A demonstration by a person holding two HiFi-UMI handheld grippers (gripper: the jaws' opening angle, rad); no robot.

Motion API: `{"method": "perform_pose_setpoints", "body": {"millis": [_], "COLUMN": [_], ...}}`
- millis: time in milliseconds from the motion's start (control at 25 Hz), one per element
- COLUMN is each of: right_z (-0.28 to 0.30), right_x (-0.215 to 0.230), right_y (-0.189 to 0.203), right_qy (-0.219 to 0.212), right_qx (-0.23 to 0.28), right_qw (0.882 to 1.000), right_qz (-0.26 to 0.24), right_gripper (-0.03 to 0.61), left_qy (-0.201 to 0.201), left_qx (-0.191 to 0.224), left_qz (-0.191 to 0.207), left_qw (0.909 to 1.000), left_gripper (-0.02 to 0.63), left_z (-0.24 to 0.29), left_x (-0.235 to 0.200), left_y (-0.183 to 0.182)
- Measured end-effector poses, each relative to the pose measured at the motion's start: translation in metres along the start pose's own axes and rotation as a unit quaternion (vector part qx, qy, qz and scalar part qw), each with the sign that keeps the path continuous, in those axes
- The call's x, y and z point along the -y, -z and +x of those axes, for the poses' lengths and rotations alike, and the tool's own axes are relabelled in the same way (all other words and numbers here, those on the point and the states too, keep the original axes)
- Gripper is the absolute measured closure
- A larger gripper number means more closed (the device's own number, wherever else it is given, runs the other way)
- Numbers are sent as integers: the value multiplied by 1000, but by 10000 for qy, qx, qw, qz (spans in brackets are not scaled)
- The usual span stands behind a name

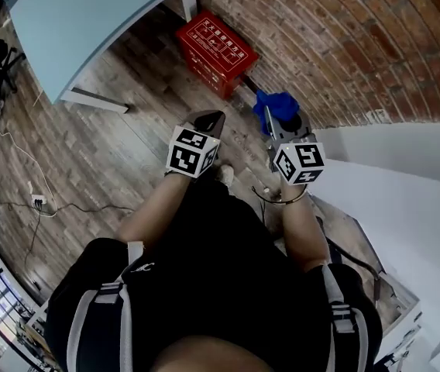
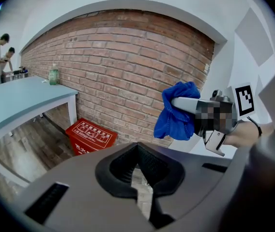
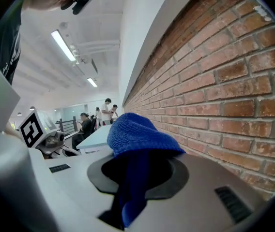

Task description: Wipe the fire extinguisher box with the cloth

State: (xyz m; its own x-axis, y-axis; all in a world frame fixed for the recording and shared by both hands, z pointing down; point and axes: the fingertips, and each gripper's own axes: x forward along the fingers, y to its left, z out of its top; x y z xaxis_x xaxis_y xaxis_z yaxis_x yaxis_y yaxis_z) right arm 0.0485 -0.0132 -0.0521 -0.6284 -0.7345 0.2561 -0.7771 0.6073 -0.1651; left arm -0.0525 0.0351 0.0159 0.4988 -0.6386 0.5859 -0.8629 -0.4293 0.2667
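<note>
The red fire extinguisher box [image 1: 216, 51] stands on the wood floor against the brick wall, also in the left gripper view [image 2: 90, 136]. A blue cloth [image 1: 279, 107] is clamped in my right gripper [image 1: 270, 121], held above the floor to the right of the box. In the right gripper view the cloth [image 3: 137, 137] bulges out from between the jaws. My left gripper [image 1: 208, 120] hangs beside it, nearer the box, jaws together with nothing between them [image 2: 140, 178]. The left gripper view also shows the right gripper [image 2: 195, 111] with the cloth [image 2: 176, 112].
A pale blue table [image 1: 88, 22] stands left of the box, with a green bottle [image 2: 53, 74] on it. A white curved wall or counter [image 1: 406, 177] runs at the right. Cables and a power strip [image 1: 38, 200] lie on the floor at left. People stand far off.
</note>
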Motion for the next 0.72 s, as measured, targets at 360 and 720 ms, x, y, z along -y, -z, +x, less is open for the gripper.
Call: {"method": "perform_pose_setpoints", "body": {"millis": [360,720], "right_z": [75,132], "right_x": [46,95], "right_y": [36,85], "right_qy": [716,648], "right_qx": [-469,-514], "right_qw": [9960,9953], "right_qz": [250,498], "right_gripper": [482,482], "left_qy": [178,226], "left_qx": [-46,-122], "left_qz": [326,-273], "left_qw": [9993,9993], "left_gripper": [609,609], "left_z": [60,130], "left_x": [-64,-112], "left_y": [3,18]}}
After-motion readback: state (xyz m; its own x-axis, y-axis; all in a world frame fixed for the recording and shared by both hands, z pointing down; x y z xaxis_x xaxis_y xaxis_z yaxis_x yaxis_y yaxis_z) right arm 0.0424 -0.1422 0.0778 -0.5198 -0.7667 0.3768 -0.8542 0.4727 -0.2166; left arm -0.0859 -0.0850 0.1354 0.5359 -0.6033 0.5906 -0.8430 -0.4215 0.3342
